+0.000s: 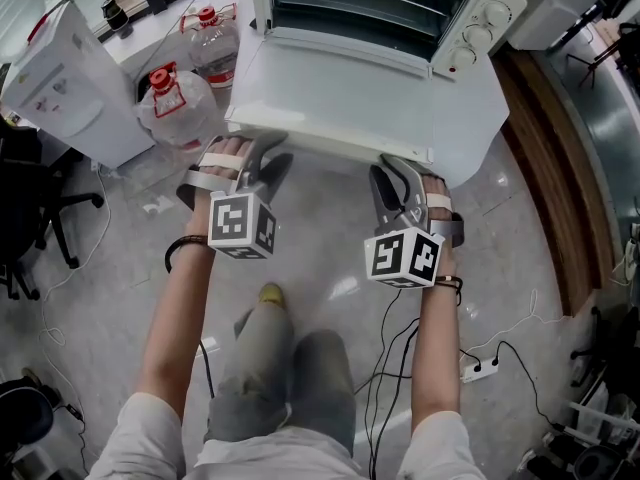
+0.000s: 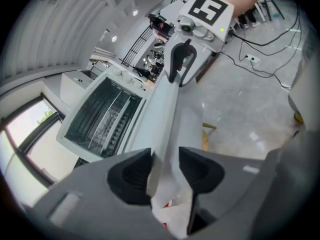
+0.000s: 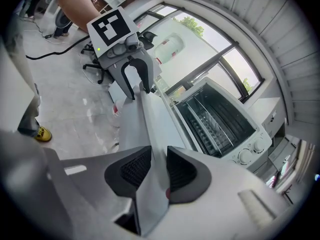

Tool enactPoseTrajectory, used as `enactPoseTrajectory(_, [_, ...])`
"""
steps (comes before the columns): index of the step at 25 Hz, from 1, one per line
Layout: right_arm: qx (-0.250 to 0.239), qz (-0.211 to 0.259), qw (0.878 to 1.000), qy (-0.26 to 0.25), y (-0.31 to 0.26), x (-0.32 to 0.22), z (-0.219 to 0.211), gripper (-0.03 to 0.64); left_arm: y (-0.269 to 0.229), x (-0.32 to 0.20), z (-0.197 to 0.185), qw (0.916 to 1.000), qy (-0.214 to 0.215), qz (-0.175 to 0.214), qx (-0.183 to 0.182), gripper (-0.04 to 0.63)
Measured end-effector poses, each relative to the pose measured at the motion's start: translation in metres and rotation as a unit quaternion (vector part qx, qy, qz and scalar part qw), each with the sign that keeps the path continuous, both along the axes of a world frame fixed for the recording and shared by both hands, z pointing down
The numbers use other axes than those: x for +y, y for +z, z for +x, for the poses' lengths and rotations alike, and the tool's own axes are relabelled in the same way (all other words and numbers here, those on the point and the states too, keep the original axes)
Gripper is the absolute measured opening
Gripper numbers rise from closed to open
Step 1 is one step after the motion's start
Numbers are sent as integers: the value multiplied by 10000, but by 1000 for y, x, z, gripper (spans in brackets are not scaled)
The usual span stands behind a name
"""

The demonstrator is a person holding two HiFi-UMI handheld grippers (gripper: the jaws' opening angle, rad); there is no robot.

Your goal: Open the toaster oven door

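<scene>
The white toaster oven [image 1: 470, 23] stands with its door [image 1: 370, 93] dropped flat toward me, and the wire rack inside [image 2: 100, 119] [image 3: 220, 124] shows. My left gripper [image 1: 262, 153] [image 2: 165, 171] is at the left part of the door's front edge [image 2: 167, 129]. Its jaws are open, with the edge between the pads and a gap on the right side. My right gripper [image 1: 392, 173] [image 3: 159, 166] is shut on the right part of that edge [image 3: 150, 119], with both pads against it. Each gripper shows in the other's view, the right gripper [image 2: 181, 64] and the left gripper [image 3: 136, 76].
Two large water bottles [image 1: 178, 103] [image 1: 210, 38] and a white dispenser [image 1: 60, 78] stand at the left of the oven. A black office chair [image 1: 30, 218] is at far left. Cables and a power strip [image 1: 478, 368] lie on the floor at the right.
</scene>
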State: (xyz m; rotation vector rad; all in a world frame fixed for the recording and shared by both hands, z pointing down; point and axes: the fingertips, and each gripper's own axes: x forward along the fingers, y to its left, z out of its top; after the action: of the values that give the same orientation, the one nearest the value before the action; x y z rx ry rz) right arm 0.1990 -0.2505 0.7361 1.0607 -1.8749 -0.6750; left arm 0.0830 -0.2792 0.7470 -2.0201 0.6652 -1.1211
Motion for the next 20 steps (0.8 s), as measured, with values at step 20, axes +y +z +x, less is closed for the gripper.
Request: enactPoseTrajectory(20, [-784,-231,9965,183,-26,13,-2,81,-17,8,-3,9981,-87,-514,323,178])
